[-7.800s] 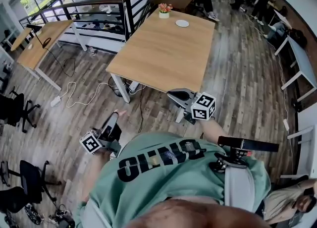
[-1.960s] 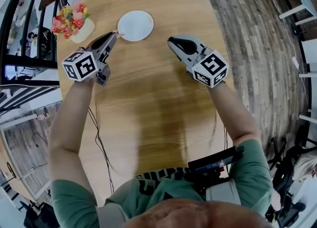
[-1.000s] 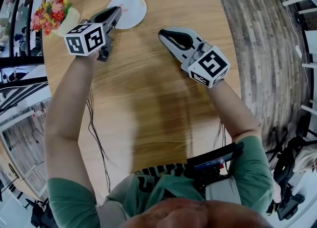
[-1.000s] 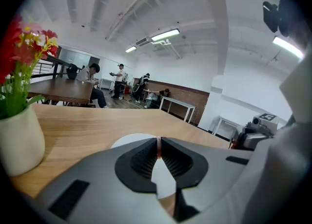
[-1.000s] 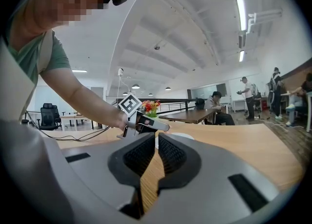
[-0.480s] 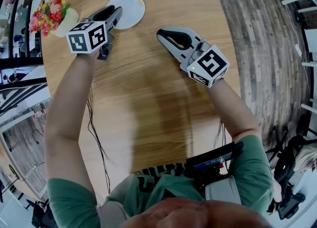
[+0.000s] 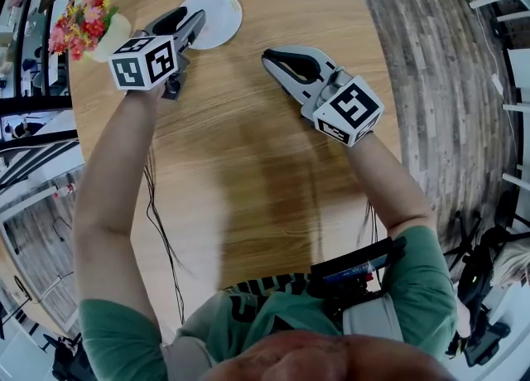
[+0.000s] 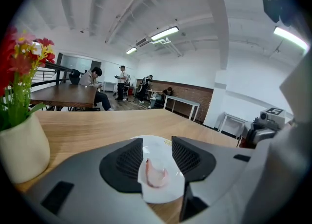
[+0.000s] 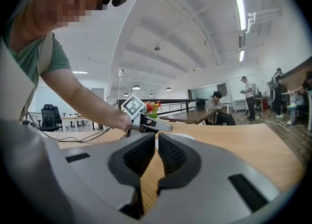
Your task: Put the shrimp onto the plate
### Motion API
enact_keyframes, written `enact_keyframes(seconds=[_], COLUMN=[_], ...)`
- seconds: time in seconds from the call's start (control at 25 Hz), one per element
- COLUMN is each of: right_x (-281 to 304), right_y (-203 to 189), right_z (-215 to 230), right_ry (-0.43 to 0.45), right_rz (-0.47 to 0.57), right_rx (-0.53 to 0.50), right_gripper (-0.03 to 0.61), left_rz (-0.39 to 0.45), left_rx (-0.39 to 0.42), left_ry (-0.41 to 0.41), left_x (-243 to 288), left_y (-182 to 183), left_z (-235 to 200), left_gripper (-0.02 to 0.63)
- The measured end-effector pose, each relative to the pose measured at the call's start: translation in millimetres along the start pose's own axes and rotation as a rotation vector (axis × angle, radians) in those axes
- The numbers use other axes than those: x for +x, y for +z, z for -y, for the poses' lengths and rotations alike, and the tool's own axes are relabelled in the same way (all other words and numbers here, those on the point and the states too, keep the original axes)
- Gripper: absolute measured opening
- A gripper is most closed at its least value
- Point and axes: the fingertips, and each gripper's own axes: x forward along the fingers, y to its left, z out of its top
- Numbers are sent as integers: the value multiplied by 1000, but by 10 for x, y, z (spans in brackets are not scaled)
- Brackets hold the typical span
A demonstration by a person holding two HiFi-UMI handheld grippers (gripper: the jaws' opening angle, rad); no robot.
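The left gripper's (image 8: pixel 157 143) fingers (image 8: pixel 122 162) are being held wide apart, having just been opening. Between them, in the left gripper view, the pink shrimp (image 8: pixel 156 173) is seen lying on the white plate (image 8: pixel 163 196), and neither pad is being pressed against it. In the head view the left gripper (image 7: pixel 189 21) is being held over the plate's (image 7: pixel 219 11) near left edge, and the shrimp is being hidden there by the fingers.

The right gripper's (image 9: pixel 156 142) fingers (image 9: pixel 139 157) are being kept almost together. Only a narrow sliver of wooden worktop (image 9: pixel 253 145) is showing between them, and nothing is being held. In the head view the right gripper (image 7: pixel 273 58) is being held over bare worktop (image 7: pixel 273 172), to the right of the plate and apart from it.

The plate is sitting at the far left of the worktop. A white vase of red and yellow flowers (image 7: pixel 93 30) is standing further left, by the far left corner, just beside the left gripper; it is also seen in the left gripper view (image 8: pixel 22 150). The left marker cube (image 7: pixel 142 62) and the right marker cube (image 7: pixel 348 110) are being carried nearer than the fingers, with a bare forearm behind each.
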Motion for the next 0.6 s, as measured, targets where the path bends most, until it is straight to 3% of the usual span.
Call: enact_keyframes(seconds=[0.6], right_x=[5], right_y=[-18], right_z=[-2], right_ry=[0], right_rz=[-9], right_rx=[10], right_gripper=[9], left_rz=[8], left_rx=[-33], left_ry=[-5], left_x=[-30], left_y=[-28], left_z=[-26], left_gripper=[166])
